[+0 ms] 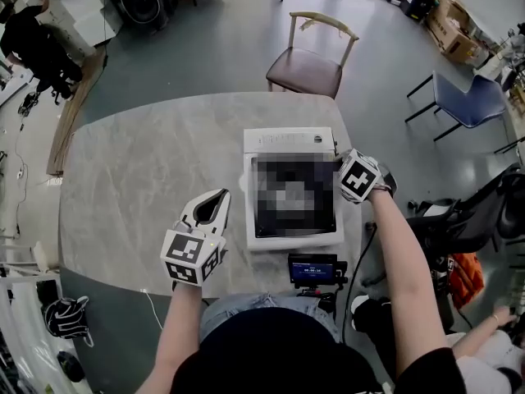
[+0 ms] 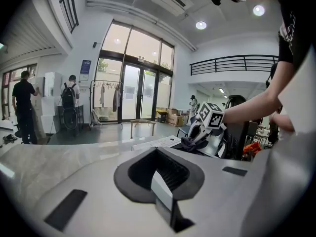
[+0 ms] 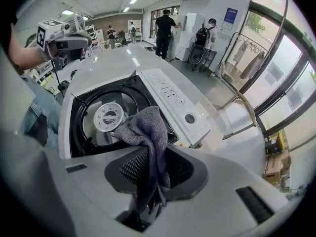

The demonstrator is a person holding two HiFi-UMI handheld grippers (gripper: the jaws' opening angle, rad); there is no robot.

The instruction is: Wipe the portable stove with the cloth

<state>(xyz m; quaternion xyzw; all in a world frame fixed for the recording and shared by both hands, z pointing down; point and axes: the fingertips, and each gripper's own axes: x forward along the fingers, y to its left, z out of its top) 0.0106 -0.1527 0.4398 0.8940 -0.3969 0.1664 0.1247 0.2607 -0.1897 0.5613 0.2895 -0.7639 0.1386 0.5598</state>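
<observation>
Portable stove [image 1: 289,139]: right side of worktop [image 1: 139,187]. Cloth [image 3: 146,132]: clamped in your right tool [image 3: 149,176] at the stove's far-right edge, burner just leftward. Left tool [image 1: 215,203]: jaws together, empty, left of stove.

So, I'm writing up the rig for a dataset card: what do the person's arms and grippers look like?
The left gripper and right gripper are both white plastic with black ribbed inner pads. Each carries a cube of black-and-white square markers. The person wears black short sleeves.
</observation>
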